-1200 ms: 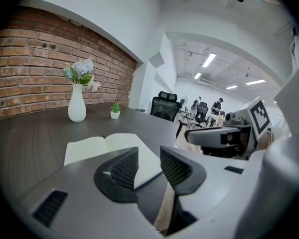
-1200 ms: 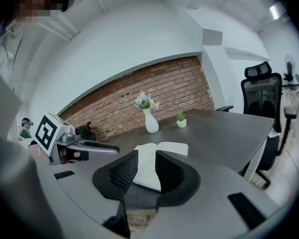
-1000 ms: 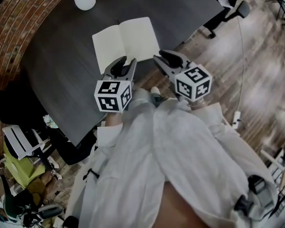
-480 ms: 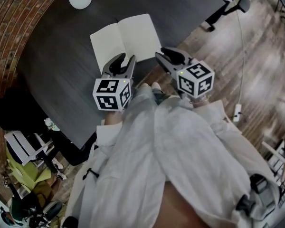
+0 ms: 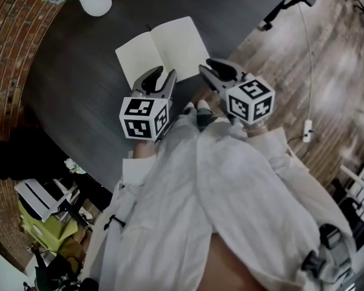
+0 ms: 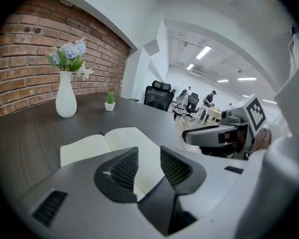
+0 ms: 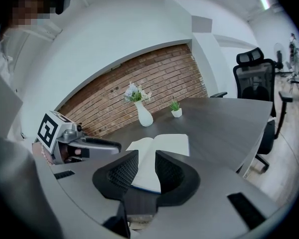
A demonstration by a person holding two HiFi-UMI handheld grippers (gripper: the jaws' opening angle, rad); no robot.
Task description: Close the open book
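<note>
— Dark table (image 5: 79, 90) under you, brick wall (image 5: 12, 53) along its left edge, wooden floor (image 5: 303, 59) past its right edge. Where's your book?
— Your open book (image 5: 161, 50) lies flat, blank pages up, close to the table's near edge, toward its right corner. 2 pages show.
— And your grippers?
— Your left gripper (image 5: 162, 76) hovers at the book's near edge, over the left page. Its jaws stand partly apart with nothing clamped, only the page visible beyond the gap. Your right gripper (image 5: 207, 68) sits just beside the book's near right corner, over the table's edge, jaws likewise partly apart and empty.
— Anything else on the table?
— 1 white vase (image 5: 94, 2) of flowers near the far edge by the bricks, and 1 small potted plant (image 6: 110, 99) beyond it, both well apart from the book.
</note>
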